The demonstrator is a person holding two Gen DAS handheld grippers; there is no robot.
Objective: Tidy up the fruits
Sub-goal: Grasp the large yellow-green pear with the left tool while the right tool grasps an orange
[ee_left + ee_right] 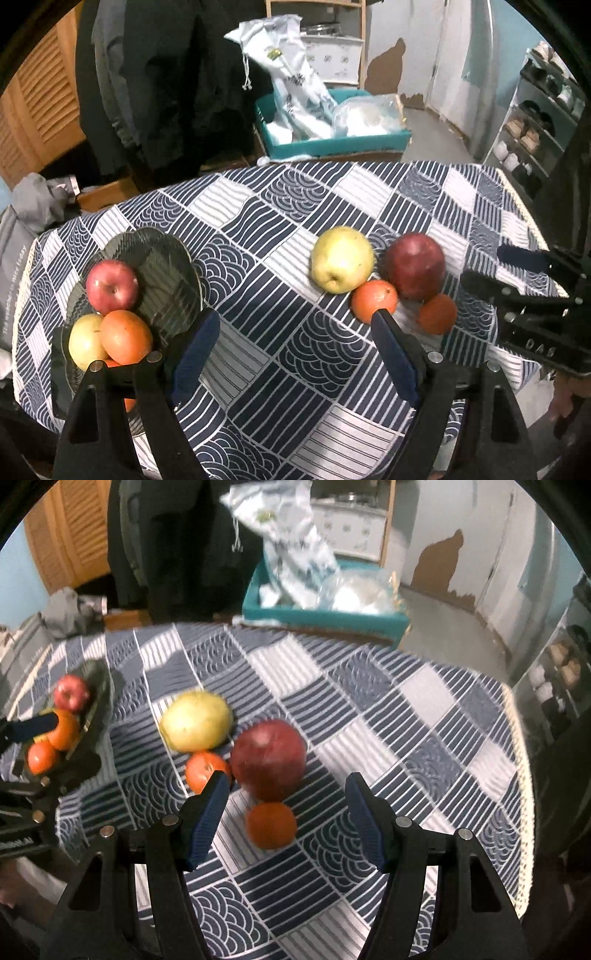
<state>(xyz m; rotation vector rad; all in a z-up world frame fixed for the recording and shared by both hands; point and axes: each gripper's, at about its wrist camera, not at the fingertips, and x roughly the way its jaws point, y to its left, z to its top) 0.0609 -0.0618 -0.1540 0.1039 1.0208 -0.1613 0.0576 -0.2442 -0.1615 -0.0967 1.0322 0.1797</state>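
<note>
On the left of the worktop (pixel 332 206), under its blue-and-white patterned cloth: a dark ribbed plate (pixel 166 266) already carrying a red apple (pixel 112 286), a yellow apple (pixel 85 341) and an orange (pixel 126 336), with a further orange (pixel 41 757) just in front, showing only in the right wrist view. Left gripper (pixel 295 350) poised over bare cloth between plate and loose fruit, jaws standing wide and holding nothing; plate just off its left finger, loose cluster off its right.

Toward the middle: four loose pieces bunched close together, seemingly touching. Pale yellow-green pear-like fruit (pixel 195 720) farthest back and left, stem end facing the left camera, slightly taller than wide, no marked long axis otherwise. Small tangerine (pixel 205 771) in front of it, right behind the tip of the right gripper's left finger. Large dark-red apple (pixel 269 758) beside it, crown tilted up and away. Second tangerine (pixel 271 825) nearest of all, round, no axis worth aligning to.

Right gripper (pixel 284 812) angled steeply down, jaws moderately parted and empty, the near tangerine lying almost squarely between them, just beyond the pads. Clearly the nearer hand for that fruit: a short straight descent likely enough, with care not to nudge the red apple just behind it.
</note>
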